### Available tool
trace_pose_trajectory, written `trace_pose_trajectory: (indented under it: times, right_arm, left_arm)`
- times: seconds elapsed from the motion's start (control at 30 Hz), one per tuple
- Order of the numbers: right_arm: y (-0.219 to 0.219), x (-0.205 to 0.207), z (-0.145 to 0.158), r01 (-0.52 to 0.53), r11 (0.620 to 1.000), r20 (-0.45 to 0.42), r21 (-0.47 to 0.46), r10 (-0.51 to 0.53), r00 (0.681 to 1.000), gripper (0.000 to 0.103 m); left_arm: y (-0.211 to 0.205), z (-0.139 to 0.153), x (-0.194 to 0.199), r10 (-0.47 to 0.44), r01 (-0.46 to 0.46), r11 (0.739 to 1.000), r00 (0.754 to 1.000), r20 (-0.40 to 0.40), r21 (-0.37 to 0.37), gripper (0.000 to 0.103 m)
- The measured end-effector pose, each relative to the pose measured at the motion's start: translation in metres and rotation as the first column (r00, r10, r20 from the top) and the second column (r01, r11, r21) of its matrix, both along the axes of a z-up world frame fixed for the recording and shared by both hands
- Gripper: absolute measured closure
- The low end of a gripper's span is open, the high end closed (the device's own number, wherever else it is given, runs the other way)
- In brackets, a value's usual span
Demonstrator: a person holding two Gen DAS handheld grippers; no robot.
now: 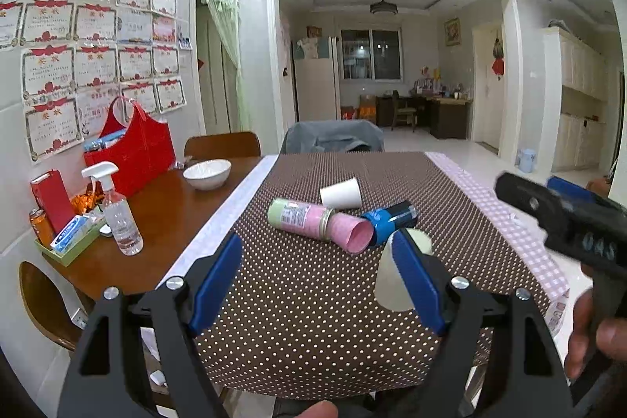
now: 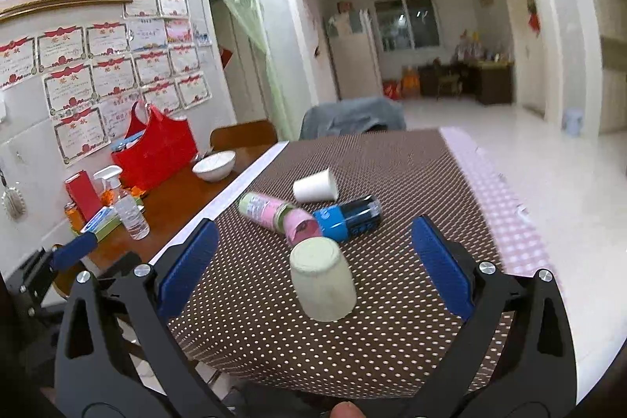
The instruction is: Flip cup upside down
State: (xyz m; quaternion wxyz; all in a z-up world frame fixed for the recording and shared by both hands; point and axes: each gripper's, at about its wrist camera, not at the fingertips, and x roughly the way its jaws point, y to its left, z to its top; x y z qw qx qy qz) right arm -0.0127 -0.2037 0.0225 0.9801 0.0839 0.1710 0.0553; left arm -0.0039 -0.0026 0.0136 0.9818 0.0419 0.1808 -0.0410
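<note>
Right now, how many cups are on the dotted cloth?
2. A pale green cup stands upside down nearest the grippers; a white paper cup lies on its side farther back, behind the pink bottle and blue bottle. None seem hidden.

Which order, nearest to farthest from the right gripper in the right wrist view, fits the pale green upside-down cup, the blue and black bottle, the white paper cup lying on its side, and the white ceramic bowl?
1. Pale green upside-down cup: between the open fingers of the right gripper.
2. Blue and black bottle: just beyond, lying down.
3. White paper cup: farther back, on its side.
4. White ceramic bowl: far left, on bare wood.
</note>
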Motion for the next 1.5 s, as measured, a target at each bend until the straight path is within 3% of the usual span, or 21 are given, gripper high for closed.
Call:
trace_pose_trajectory:
  times: [0.3, 1.5]
  right_arm:
    - [0.003, -0.033, 0.002, 0.047, 0.997, 0.025, -0.059, -0.046, 0.999, 0.006]
    - [0.009, -0.023, -0.013, 0.066, 0.996, -0.021, -0.052, -0.067, 0.998, 0.006]
  left_arm:
    - [0.003, 0.016, -0.017, 0.019, -0.018, 0.999, 0.999, 0.041, -0.029, 0.023]
    - [0.002, 0.018, -0.022, 0.024, -0.024, 0.999, 0.999, 0.028, -0.022, 0.023]
